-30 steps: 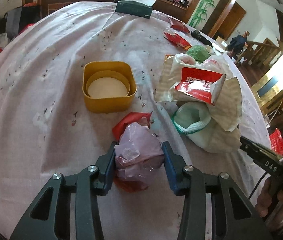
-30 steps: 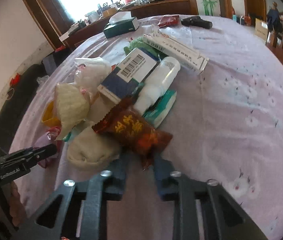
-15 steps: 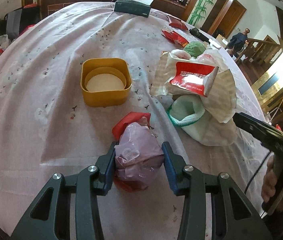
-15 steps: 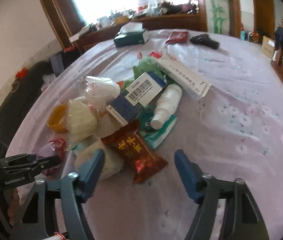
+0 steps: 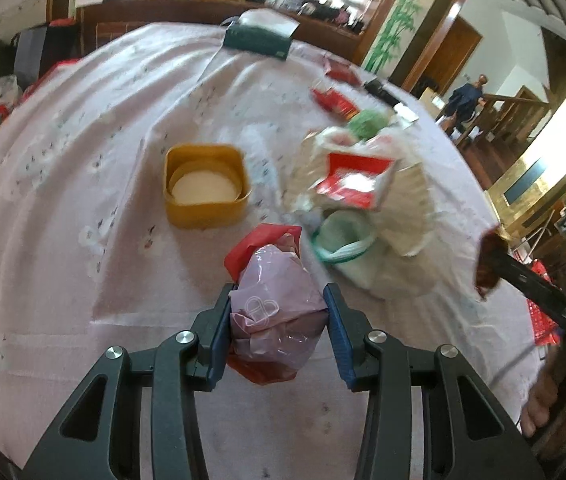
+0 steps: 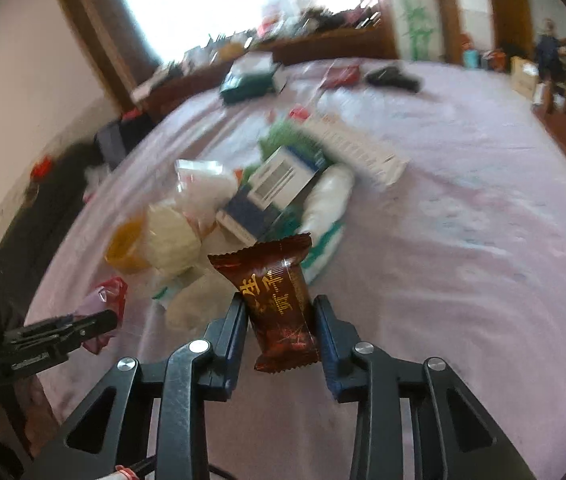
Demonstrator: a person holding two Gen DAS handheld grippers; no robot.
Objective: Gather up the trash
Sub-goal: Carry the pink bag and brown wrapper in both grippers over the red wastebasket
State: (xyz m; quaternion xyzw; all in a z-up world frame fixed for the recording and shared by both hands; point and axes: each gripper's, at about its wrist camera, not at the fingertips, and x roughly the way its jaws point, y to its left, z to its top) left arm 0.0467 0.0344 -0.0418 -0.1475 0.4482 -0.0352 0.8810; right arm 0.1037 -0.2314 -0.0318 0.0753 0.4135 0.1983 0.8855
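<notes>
Between the blue pads of my left gripper (image 5: pixel 279 292) sits a crumpled pink plastic bag (image 5: pixel 275 316) with a red wrapper (image 5: pixel 259 240) tucked in it, gripped tight and held just over the tablecloth. My right gripper (image 6: pixel 280 300) has its jaws closing on a brown snack packet (image 6: pixel 275 276), both pads touching its sides, and the packet hangs clear of the table. The left wrist view shows that right gripper (image 5: pixel 491 256) at the right edge. In the right wrist view the left gripper (image 6: pixel 103 320) is low on the left. A heap of trash (image 6: pixel 275 184) lies mid-table.
A yellow square container (image 5: pixel 203 212) stands left of the trash heap (image 5: pixel 355 184). A dark green tissue box (image 5: pixel 257 38), red packets (image 5: pixel 333 100) and a black object (image 6: pixel 393 76) lie at the far side of the pink tablecloth (image 6: pixel 463 240). A hand (image 5: pixel 543 404) grips the right tool.
My right gripper went from shut to wide open over the pile, then closed on the brown packet and lifted it. My left gripper kept its hold on the pink bag and rose slightly.
</notes>
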